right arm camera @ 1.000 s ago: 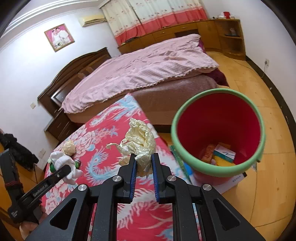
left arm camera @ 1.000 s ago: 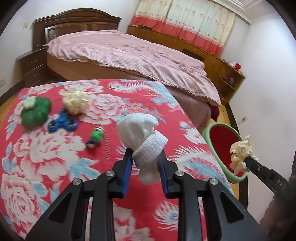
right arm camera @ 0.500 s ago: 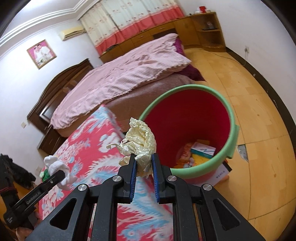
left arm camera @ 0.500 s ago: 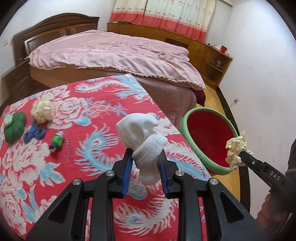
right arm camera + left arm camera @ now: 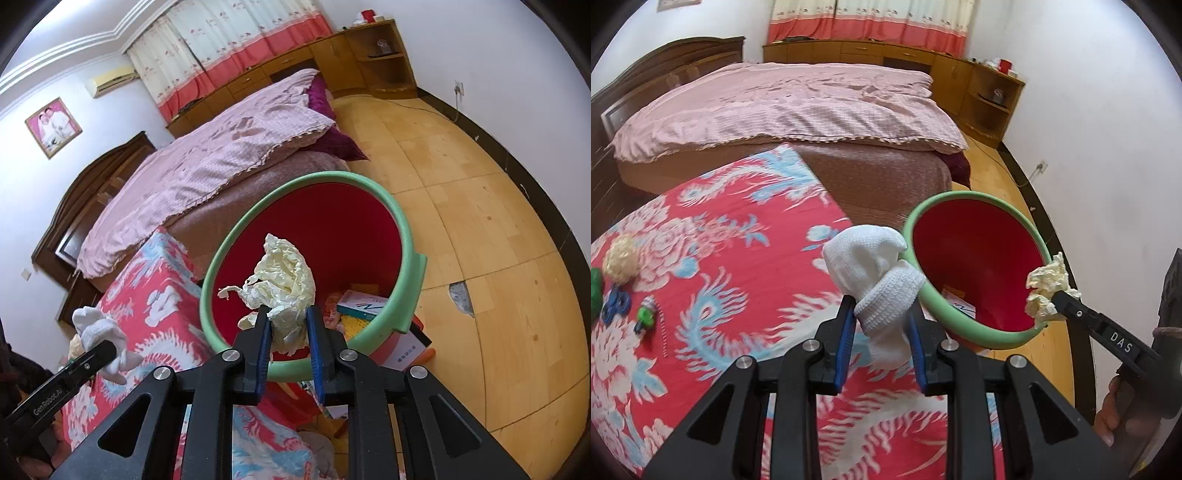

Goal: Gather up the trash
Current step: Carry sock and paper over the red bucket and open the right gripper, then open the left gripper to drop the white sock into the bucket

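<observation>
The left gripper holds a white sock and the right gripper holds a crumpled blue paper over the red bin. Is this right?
Not quite: the paper in the right gripper is pale yellow, not blue, as the right wrist view shows. The left gripper does hold the white sock, beside the red bin.

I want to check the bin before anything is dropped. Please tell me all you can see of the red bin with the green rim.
The bin is a round bucket, likely plastic, red inside, with a thick pale green rim. It stands upright on the wooden floor beside the cloth-covered table. Inside lie a white-and-teal box and yellow and orange scraps. The right tongs hold crumpled yellowish paper over its opening; nothing visibly touches the rim.
</observation>
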A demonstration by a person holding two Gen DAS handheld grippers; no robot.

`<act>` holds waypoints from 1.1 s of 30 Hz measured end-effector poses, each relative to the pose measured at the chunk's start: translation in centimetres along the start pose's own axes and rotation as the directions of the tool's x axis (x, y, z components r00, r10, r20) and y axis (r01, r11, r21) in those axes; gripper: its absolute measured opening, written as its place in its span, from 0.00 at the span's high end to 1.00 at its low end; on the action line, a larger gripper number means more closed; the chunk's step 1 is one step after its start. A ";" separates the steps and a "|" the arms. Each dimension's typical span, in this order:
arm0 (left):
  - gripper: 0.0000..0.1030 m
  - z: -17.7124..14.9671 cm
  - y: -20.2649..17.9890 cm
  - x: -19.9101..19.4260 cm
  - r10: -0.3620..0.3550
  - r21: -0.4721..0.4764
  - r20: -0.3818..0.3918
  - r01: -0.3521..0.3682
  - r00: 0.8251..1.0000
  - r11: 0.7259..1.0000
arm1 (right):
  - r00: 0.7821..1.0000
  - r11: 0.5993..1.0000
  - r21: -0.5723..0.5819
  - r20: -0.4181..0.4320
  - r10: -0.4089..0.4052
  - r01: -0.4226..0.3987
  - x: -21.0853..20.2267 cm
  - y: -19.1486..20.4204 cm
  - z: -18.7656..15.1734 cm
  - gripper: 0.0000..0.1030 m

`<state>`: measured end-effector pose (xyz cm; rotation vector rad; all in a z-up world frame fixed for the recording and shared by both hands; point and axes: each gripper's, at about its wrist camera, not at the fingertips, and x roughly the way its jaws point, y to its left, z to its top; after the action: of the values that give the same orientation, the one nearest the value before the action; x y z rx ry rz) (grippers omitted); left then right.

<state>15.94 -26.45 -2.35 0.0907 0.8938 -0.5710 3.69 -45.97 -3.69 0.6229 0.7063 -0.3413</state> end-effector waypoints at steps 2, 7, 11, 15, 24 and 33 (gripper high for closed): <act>0.73 0.3 -0.8 0.5 -0.008 0.015 -0.006 0.008 1.000 1.000 | 1.000 1.000 -0.003 0.004 -0.009 0.009 0.1 -0.2 0.1 0.73; 0.73 0.8 -2.3 1.8 -0.023 0.044 -0.022 0.024 0.999 0.999 | 1.000 1.000 0.003 0.008 0.007 -0.007 0.2 -0.7 0.3 0.71; 0.73 0.9 -3.4 2.8 -0.034 0.063 -0.039 0.037 0.999 0.997 | 0.999 1.000 0.004 0.025 0.022 -0.022 -0.1 -1.1 0.4 0.69; 0.73 1.0 -4.1 3.7 -0.043 0.072 -0.055 0.047 0.998 0.996 | 0.999 1.000 0.006 0.041 0.030 -0.031 -0.2 -1.3 0.6 0.57; 0.73 1.0 -5.5 5.3 -0.058 0.097 -0.083 0.066 0.995 0.993 | 0.998 0.999 0.023 0.054 0.038 -0.039 -0.4 -1.9 1.0 0.56; 0.73 1.4 -6.7 7.7 -0.073 0.121 -0.113 0.087 0.991 0.989 | 0.997 0.999 0.038 0.066 0.033 -0.035 -0.9 -2.6 1.2 0.56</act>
<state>17.30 -35.86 -6.30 0.2026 0.9698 -0.7025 2.34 -48.66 -3.39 0.6577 0.6274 -0.3433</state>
